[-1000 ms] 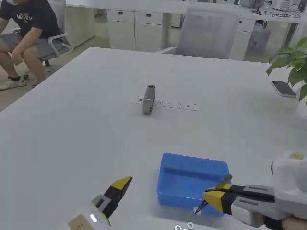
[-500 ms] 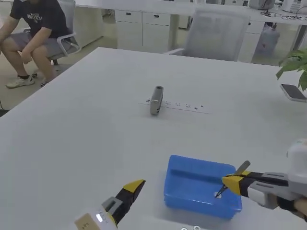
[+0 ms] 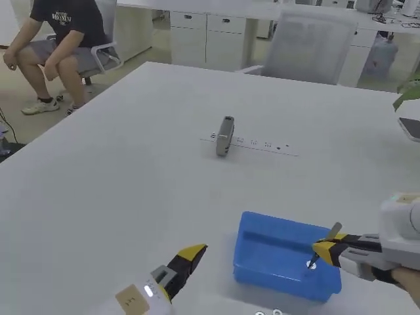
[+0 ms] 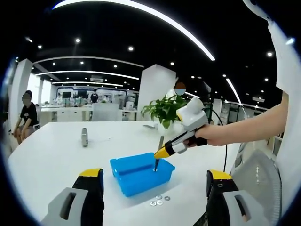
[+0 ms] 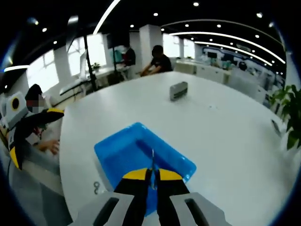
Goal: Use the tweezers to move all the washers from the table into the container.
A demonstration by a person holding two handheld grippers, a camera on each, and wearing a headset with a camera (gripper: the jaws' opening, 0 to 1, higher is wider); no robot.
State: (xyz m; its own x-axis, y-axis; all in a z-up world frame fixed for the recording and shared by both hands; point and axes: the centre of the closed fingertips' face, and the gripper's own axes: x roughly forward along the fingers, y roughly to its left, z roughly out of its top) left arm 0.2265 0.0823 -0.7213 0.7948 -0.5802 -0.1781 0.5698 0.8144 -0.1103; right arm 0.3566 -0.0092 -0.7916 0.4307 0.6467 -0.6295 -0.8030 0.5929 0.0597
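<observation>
A blue container (image 3: pixel 279 246) stands on the white table near its front edge. My right gripper (image 3: pixel 326 248) is shut on thin tweezers (image 5: pixel 152 169), whose tip (image 3: pixel 311 264) hangs inside the container's right part. A pale speck shows at the tip; I cannot tell whether it is a washer. A few washers (image 4: pixel 159 202) lie on the table just in front of the container, also seen as washers (image 5: pixel 96 188) in the right gripper view. My left gripper (image 4: pixel 154 176) is wide open with nothing in it, left of the container, its yellow fingertip (image 3: pixel 191 252) above the table.
A power strip with a grey adapter (image 3: pixel 225 136) lies at mid-table. A phone (image 3: pixel 411 127) and a plant (image 4: pixel 163 109) are at the right edge. An office chair (image 3: pixel 308 46) stands behind the table. A person (image 3: pixel 62 33) sits at the far left.
My right gripper has carried the tweezers up from the table in front of the container to over its inside. The head camera has shifted, and the left gripper has kept its place.
</observation>
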